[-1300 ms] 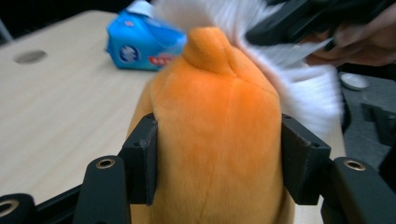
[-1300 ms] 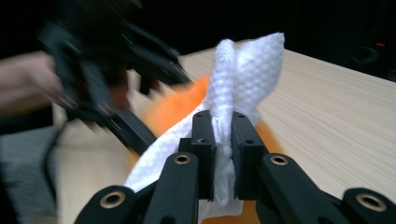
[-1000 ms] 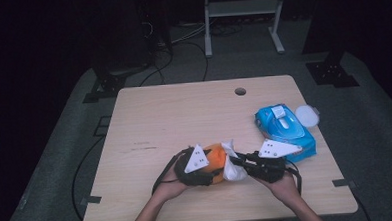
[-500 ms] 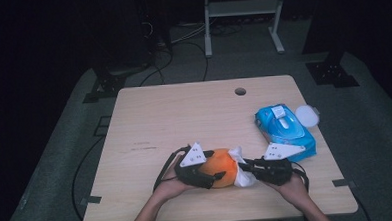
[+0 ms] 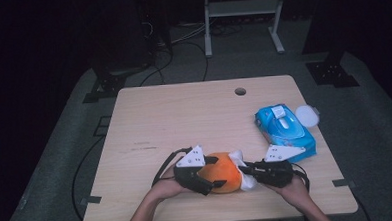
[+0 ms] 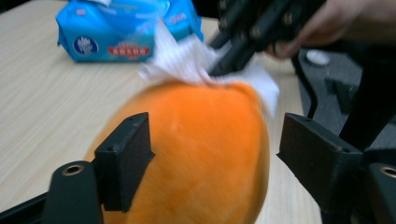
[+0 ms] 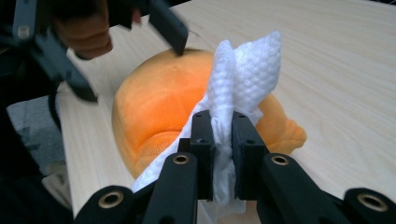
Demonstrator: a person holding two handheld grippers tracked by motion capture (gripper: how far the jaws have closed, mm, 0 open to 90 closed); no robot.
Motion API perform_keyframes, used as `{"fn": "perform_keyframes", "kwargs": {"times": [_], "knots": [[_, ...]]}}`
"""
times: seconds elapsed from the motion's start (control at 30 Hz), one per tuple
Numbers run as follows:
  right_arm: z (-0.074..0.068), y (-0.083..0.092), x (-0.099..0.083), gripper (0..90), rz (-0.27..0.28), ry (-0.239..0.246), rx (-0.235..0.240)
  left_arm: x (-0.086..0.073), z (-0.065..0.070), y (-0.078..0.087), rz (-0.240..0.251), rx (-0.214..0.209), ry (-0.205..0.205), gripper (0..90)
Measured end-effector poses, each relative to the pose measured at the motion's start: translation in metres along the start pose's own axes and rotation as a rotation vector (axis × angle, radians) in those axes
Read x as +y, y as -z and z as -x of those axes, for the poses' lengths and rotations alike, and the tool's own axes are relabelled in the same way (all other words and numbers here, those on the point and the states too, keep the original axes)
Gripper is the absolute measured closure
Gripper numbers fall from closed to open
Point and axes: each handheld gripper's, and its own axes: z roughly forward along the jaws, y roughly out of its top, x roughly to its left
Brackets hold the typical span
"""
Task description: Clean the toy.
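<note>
At the near edge of the table [image 5: 184, 111], on the left, the left gripper [image 5: 207, 177] sits around an orange plush toy [image 5: 220, 172]. Its jaws have just been opening: in the left gripper view the toy [image 6: 201, 149] lies between them, one pad close against its side, the other standing clear. Just to the right, the right gripper [image 5: 252, 172] has its jaws clamped tight on a white wipe [image 7: 233, 88], which is pressed against the toy's right side. Farther right, toward the table's edge, lies a blue wipes pack [image 5: 285, 129]; its lid [image 5: 309, 116] is flipped open and a wipe pokes up from the opening. The tabletop is pale wood with a small round hole [image 5: 240, 91] near the far edge. Beyond it is grey carpet, trailing cables and a white metal stand [image 5: 242, 18] in a dark room.
</note>
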Motion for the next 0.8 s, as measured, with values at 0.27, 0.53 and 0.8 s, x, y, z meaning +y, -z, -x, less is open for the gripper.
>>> {"fn": "perform_keyframes", "kwargs": {"times": [0.27,0.53,0.8], "knots": [[-0.008,0.007,-0.010,80.1,-0.014,0.041,0.056,0.009,-0.017,-0.017,-0.027,0.040,0.023,14.8],[0.008,0.033,-0.025,79.6,-0.001,0.000,-0.011,-0.002,-0.020,-0.036,-0.130,-0.039,0.097,9.8],[0.026,0.042,-0.044,77.2,-0.066,-0.014,-0.095,-0.003,-0.007,-0.035,-0.156,-0.017,0.030,33.7]]}}
